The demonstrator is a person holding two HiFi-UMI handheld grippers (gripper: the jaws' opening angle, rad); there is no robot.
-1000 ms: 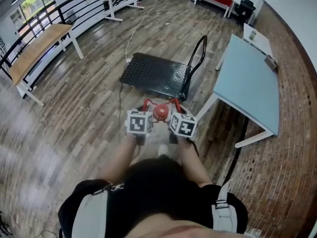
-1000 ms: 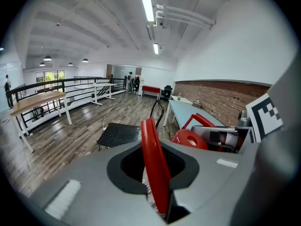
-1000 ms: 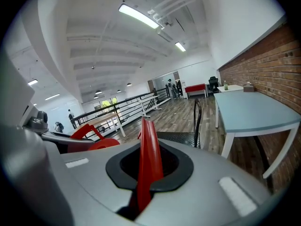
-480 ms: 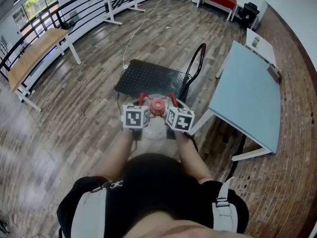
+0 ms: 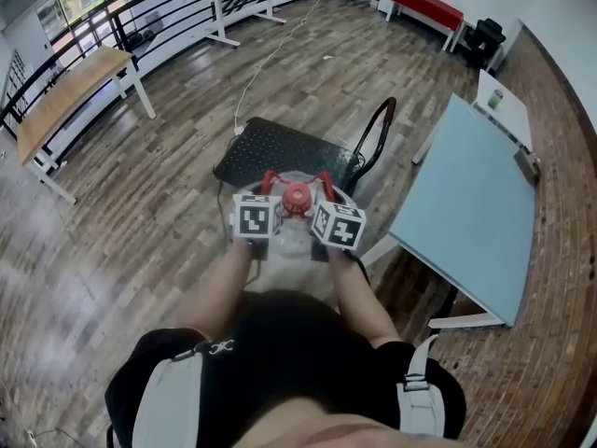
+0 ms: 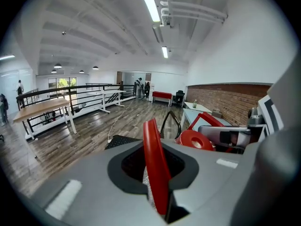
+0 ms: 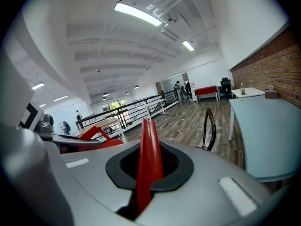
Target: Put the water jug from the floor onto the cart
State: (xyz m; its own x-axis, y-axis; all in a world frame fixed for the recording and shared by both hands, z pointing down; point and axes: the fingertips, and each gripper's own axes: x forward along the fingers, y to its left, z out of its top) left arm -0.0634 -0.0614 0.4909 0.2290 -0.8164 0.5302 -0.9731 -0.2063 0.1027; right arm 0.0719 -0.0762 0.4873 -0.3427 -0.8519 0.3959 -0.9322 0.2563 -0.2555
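Note:
The water jug (image 5: 297, 246) hangs between my two grippers, its red cap (image 5: 297, 194) up and off the floor. My left gripper (image 5: 268, 179) is shut on the jug's left red handle (image 6: 155, 168), its jaws closing a little tighter. The red cap (image 6: 194, 139) shows beside it in the left gripper view. On the right red handle (image 7: 149, 164) my right gripper (image 5: 325, 181) is shut. The black cart (image 5: 280, 149) lies just beyond the jug, its upright push handle (image 5: 378, 138) at the right end. The jug's lower body is hidden behind my arms.
A pale blue table (image 5: 471, 222) stands close on the right. A white cable (image 5: 256, 68) runs across the wood floor to the cart. A wooden table (image 5: 65, 87) and black railing (image 5: 140, 12) are at the far left, and a red bench (image 5: 427, 3) at the back.
Both grippers have carried the jug forward toward the cart, and the cart's near edge now sits just past the jug. The grips on the red handles are unchanged.

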